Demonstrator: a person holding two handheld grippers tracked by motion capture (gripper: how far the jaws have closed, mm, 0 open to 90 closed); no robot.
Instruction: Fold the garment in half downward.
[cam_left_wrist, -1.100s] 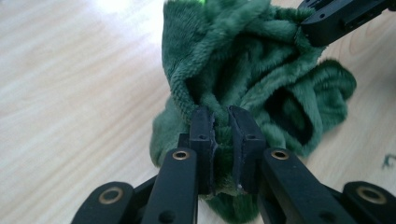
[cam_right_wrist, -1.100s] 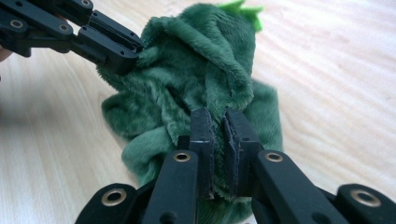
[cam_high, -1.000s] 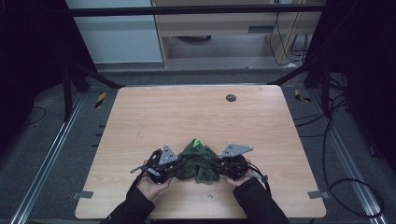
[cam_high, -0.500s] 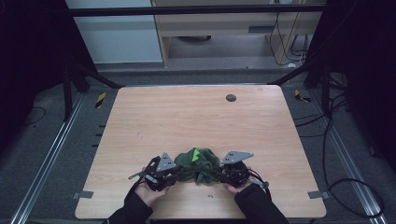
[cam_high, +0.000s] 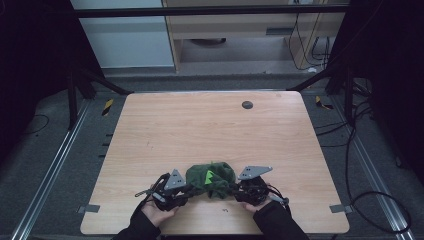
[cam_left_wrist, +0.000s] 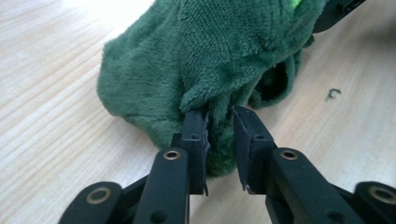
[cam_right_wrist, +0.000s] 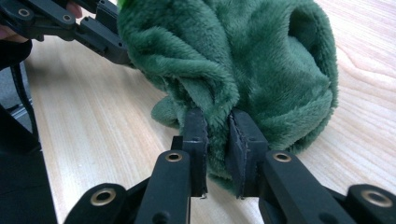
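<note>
- Dark green plush cloth (cam_high: 210, 178), bunched and rumpled with a bright green patch, sits at the counter's (cam_high: 210, 125) near edge.
- Left gripper (cam_left_wrist: 219, 128) and right gripper (cam_right_wrist: 215, 130) each pinch a fold between their jaws.
- Its full shape is hard to make out.
- The bundle has come nearer the person than a second ago.
</note>
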